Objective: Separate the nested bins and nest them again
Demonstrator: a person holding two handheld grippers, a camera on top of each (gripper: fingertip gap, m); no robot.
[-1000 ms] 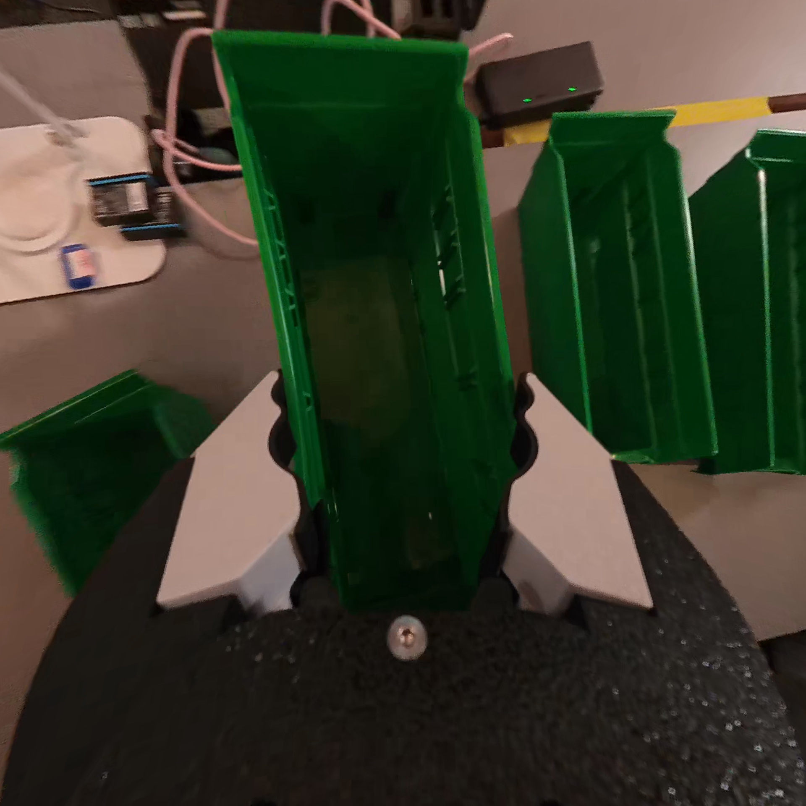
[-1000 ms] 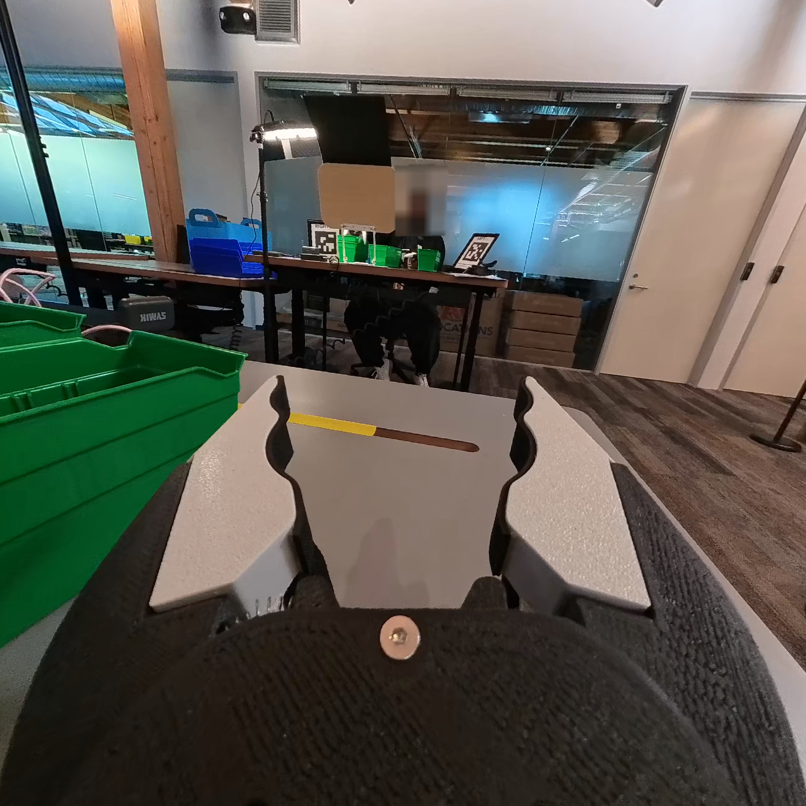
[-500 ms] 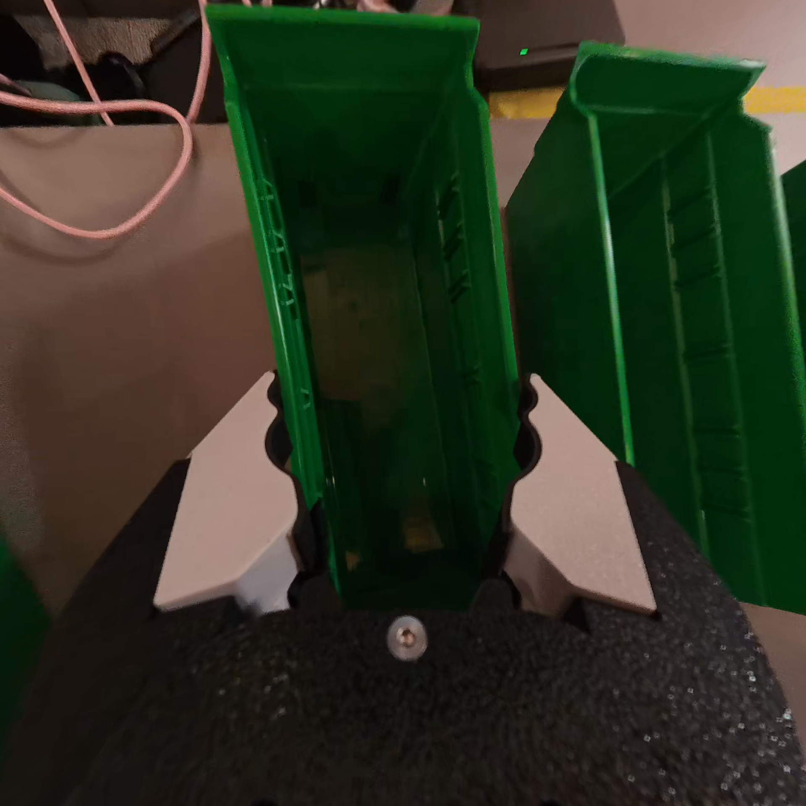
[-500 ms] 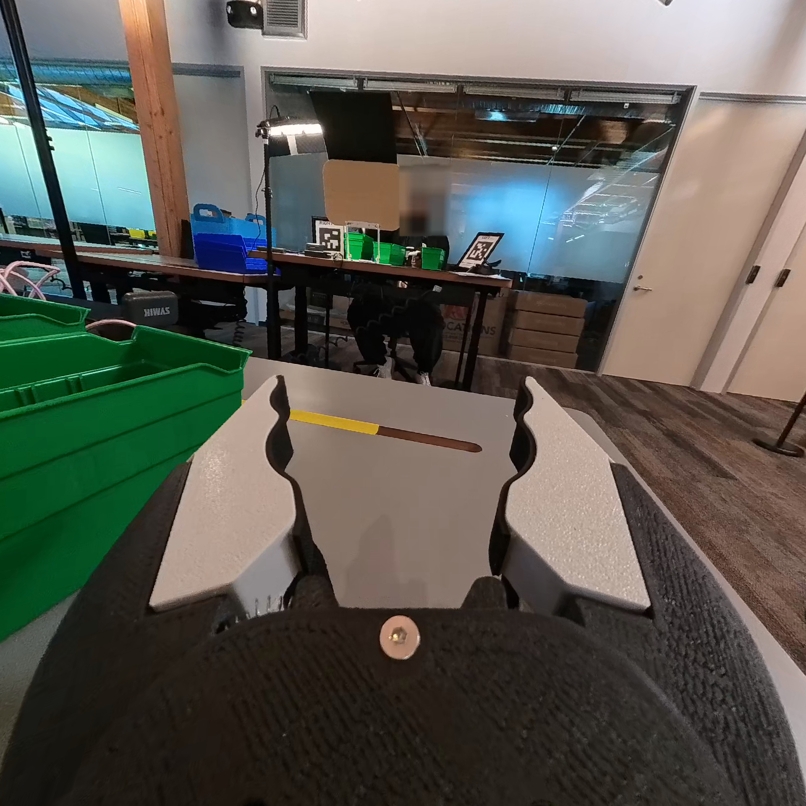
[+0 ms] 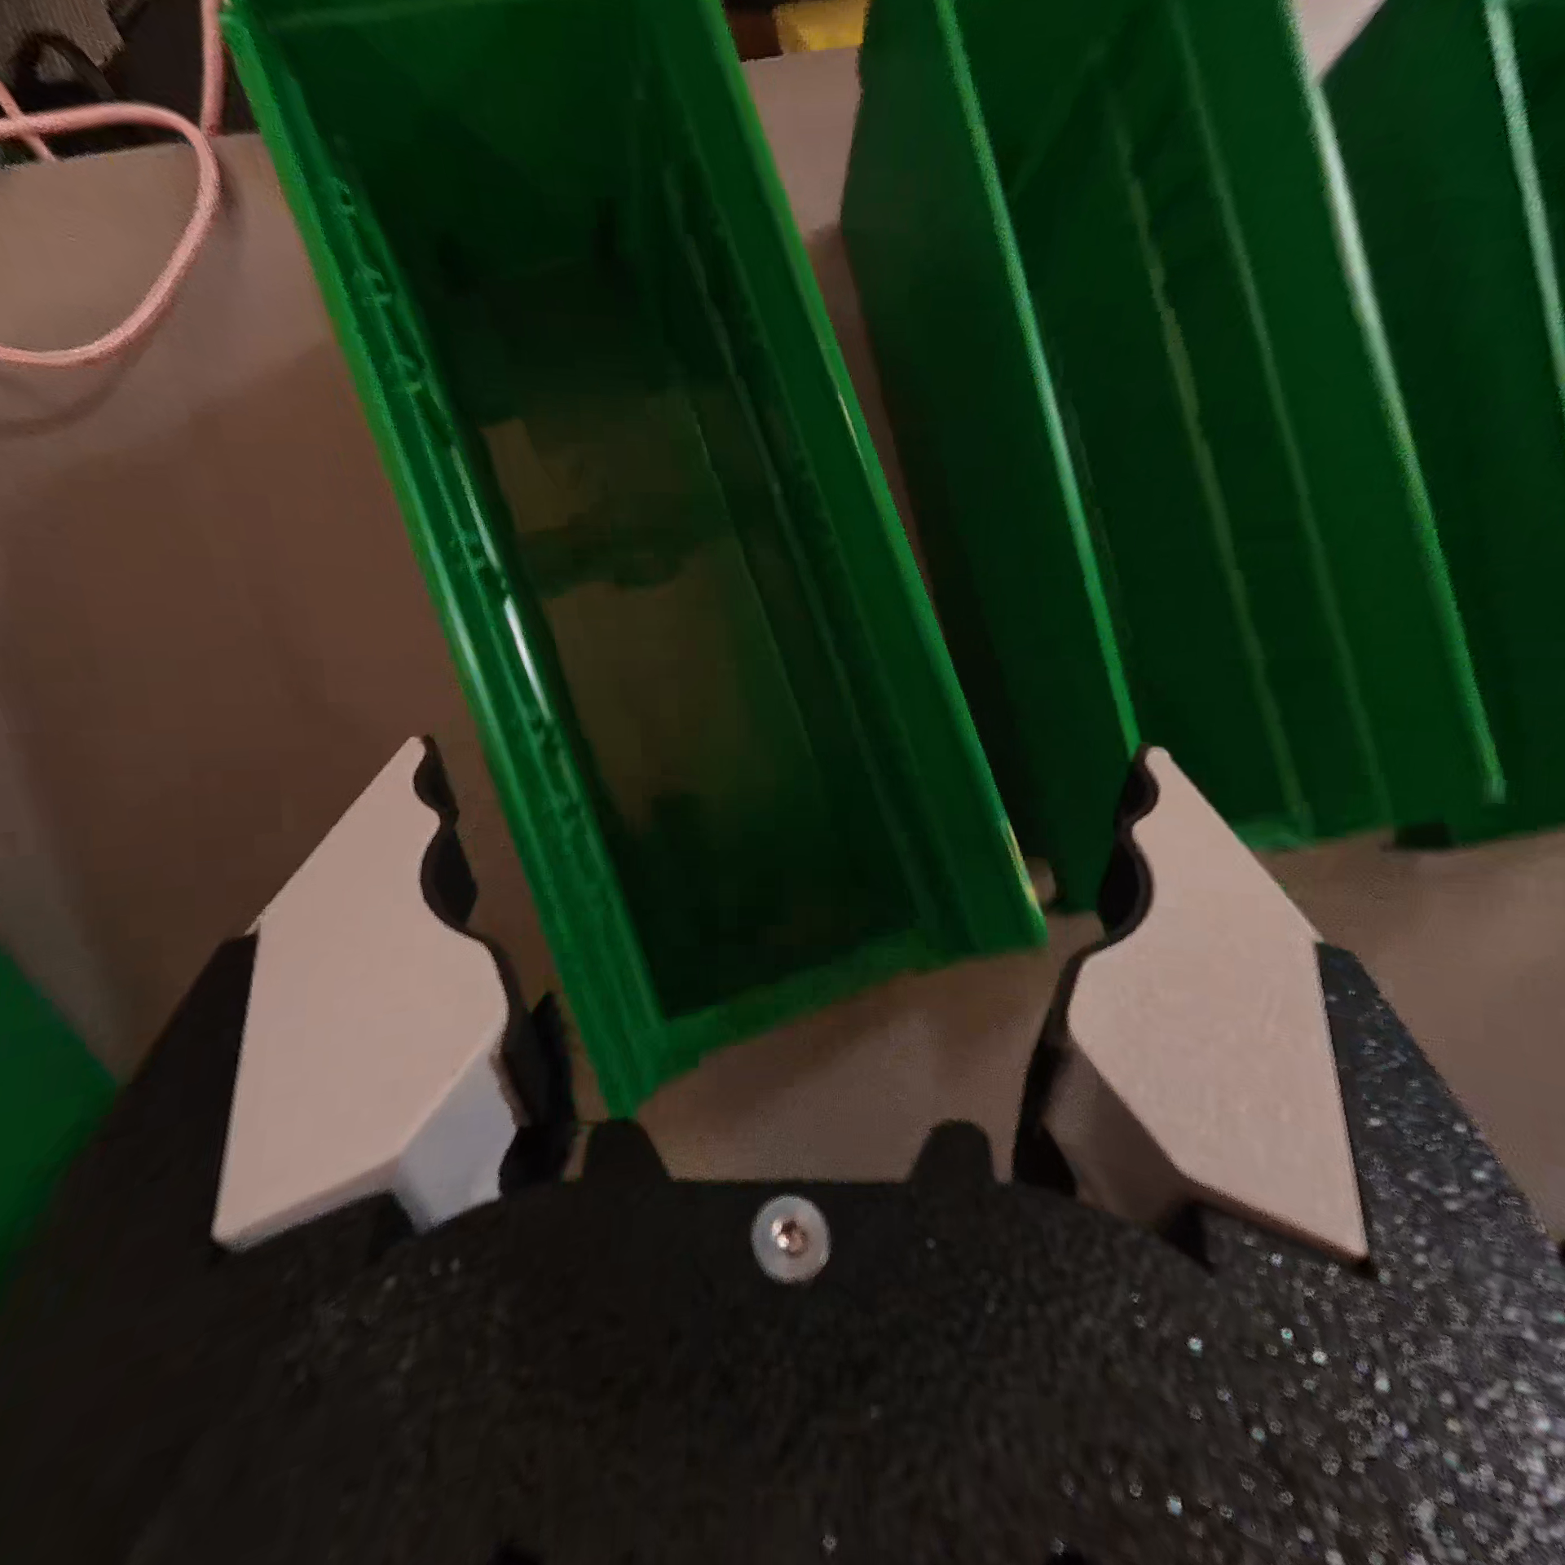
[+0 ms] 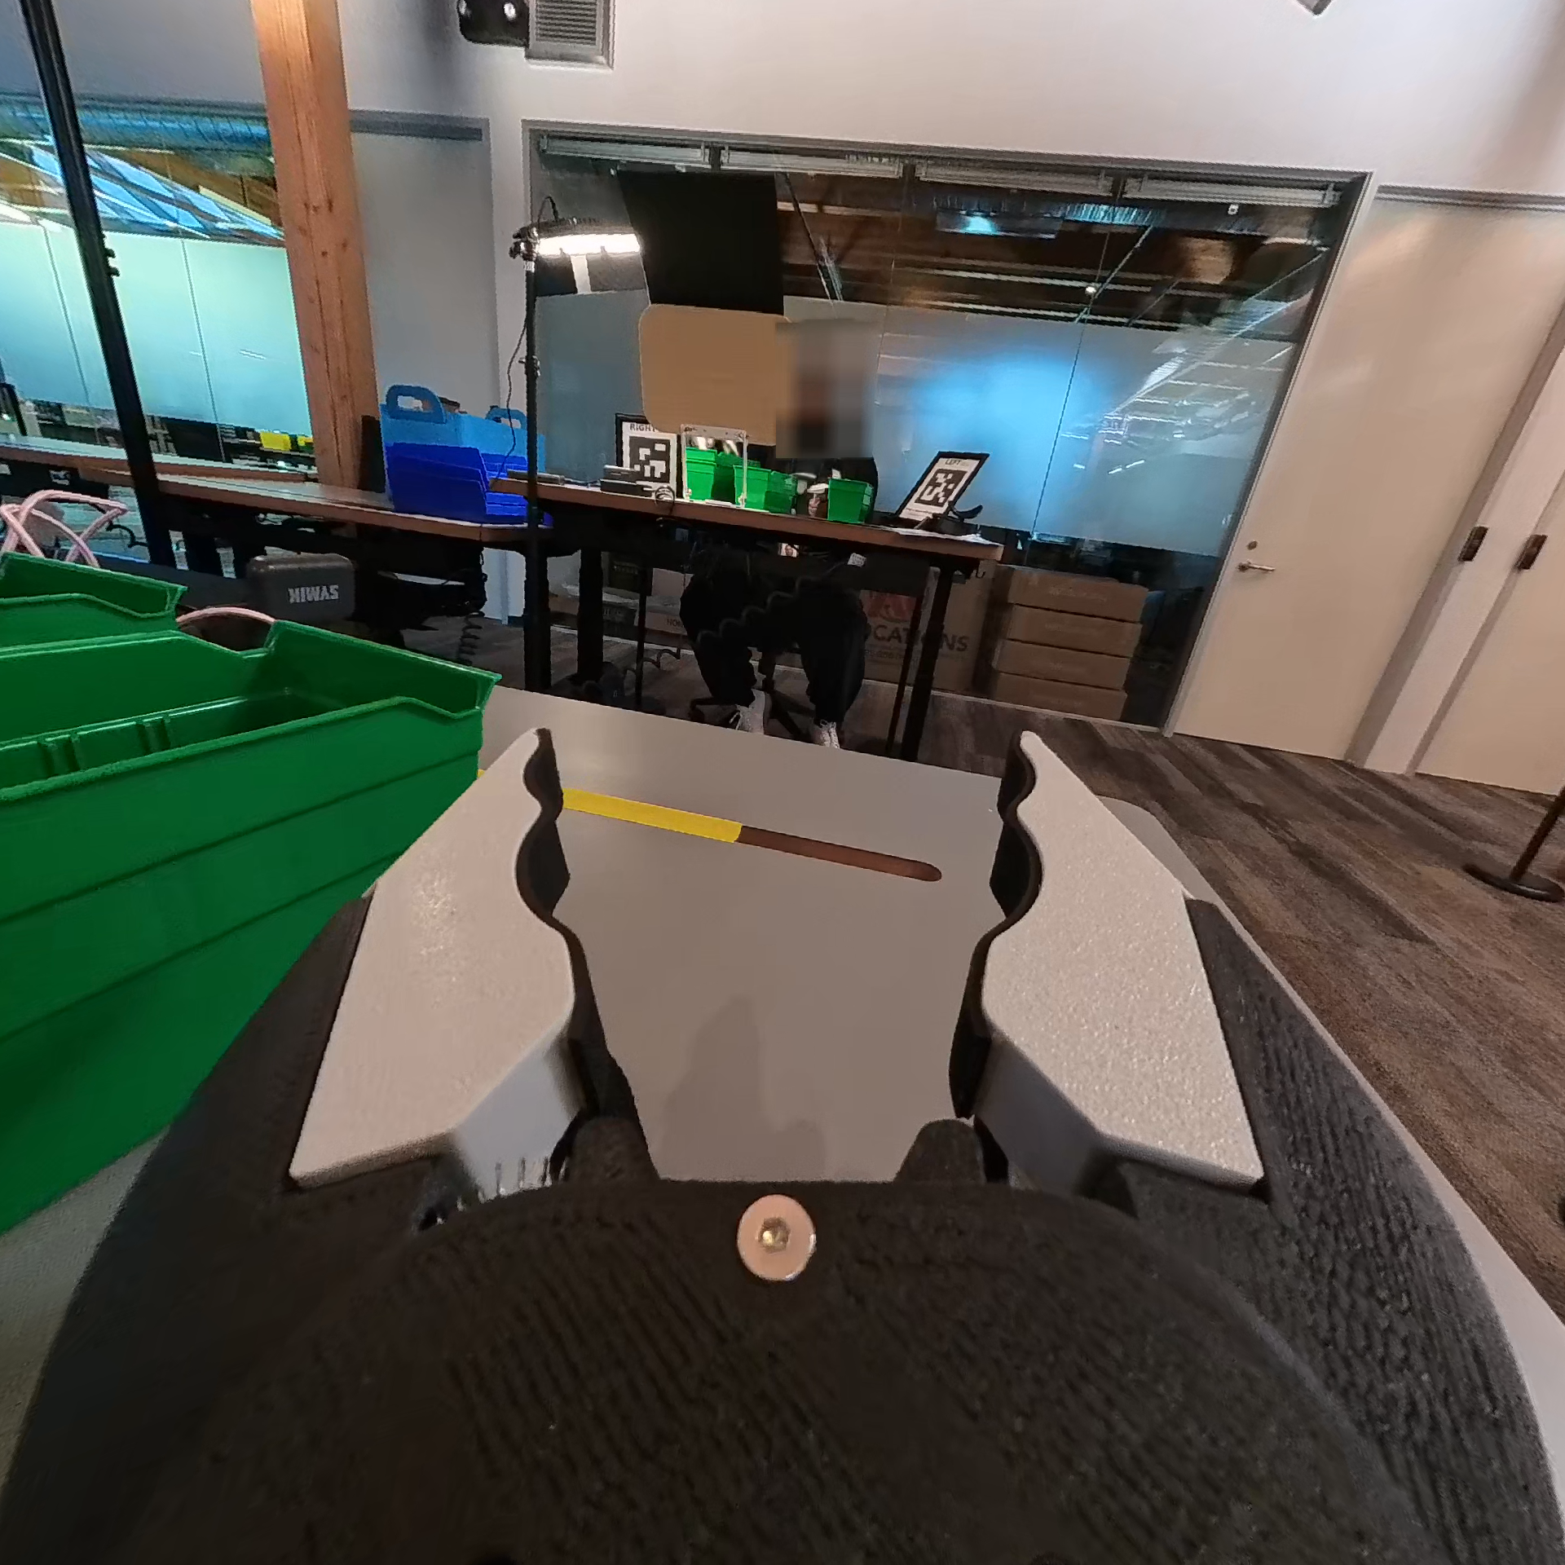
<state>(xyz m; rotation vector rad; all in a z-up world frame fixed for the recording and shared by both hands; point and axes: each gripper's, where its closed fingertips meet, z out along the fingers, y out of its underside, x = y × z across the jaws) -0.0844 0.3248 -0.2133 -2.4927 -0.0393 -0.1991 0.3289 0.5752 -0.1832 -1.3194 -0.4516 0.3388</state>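
Note:
In the left wrist view a long green bin (image 5: 677, 593) rests on the brown table (image 5: 169, 635), skewed between my fingers. My left gripper (image 5: 781, 749) is open: a gap shows between each pad and the bin's walls, widest on the right. Two more green bins (image 5: 1143, 423) (image 5: 1482, 339) stand side by side to its right. In the right wrist view my right gripper (image 6: 783, 738) is open and empty above the grey table (image 6: 762, 974). Green bins (image 6: 212, 847) stand to its left.
A pink cable (image 5: 169, 212) lies at the table's far left. Another green piece (image 5: 42, 1101) shows at the left edge. A yellow and brown strip (image 6: 745, 834) crosses the table ahead of the right gripper. The table edge and floor (image 6: 1355, 931) are to the right. A person (image 6: 779, 610) sits at a far desk.
My left gripper was shut on the green bin and carried it toward the other bins. Its jaws have now opened wide and the bin sits loose and skewed between them. The right gripper has barely moved.

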